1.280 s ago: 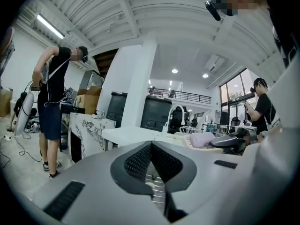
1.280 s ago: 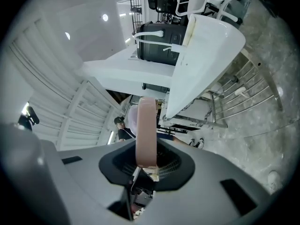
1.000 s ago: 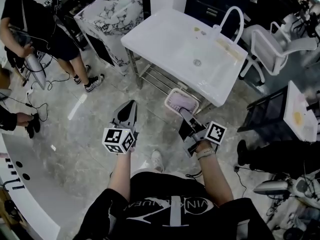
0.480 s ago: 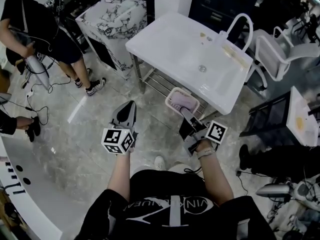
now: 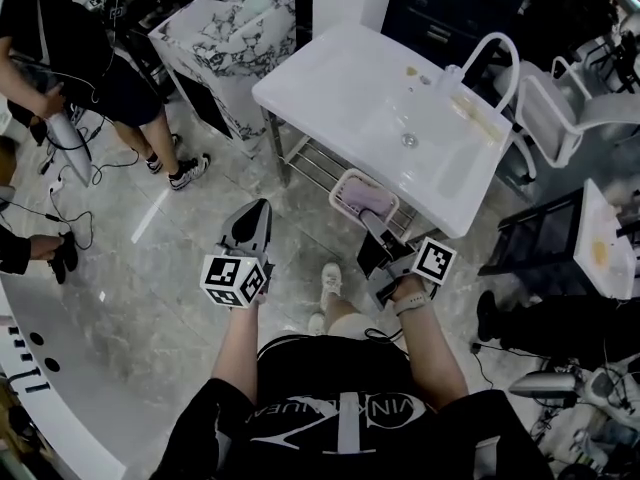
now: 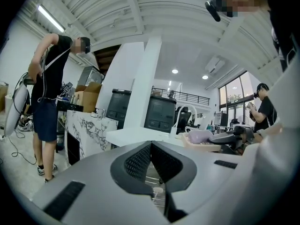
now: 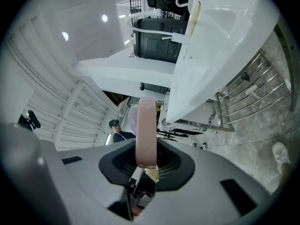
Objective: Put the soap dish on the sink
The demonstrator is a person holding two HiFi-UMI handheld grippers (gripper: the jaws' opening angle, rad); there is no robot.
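The soap dish (image 5: 363,196), a pale pink tray with a lilac soap in it, hangs just in front of the white sink's (image 5: 340,88) near edge. My right gripper (image 5: 369,219) is shut on the dish's near rim. In the right gripper view the dish (image 7: 146,130) stands edge-on between the jaws of the right gripper (image 7: 146,162), with the sink (image 7: 220,46) ahead. My left gripper (image 5: 258,212) is shut and holds nothing, out over the floor left of the dish. The left gripper view shows the left gripper (image 6: 151,145), the sink (image 6: 136,135) and the dish (image 6: 202,138).
A curved white faucet (image 5: 488,56) rises at the sink's far side. A steel rack (image 5: 318,164) lies under the sink. A marble-patterned vanity (image 5: 225,30) stands at its left, a white chair (image 5: 575,108) at its right. A person (image 5: 60,53) stands far left.
Both grippers have moved forward towards the sink, the dish still held in the right one. The sink's near edge now sits closer to the dish.
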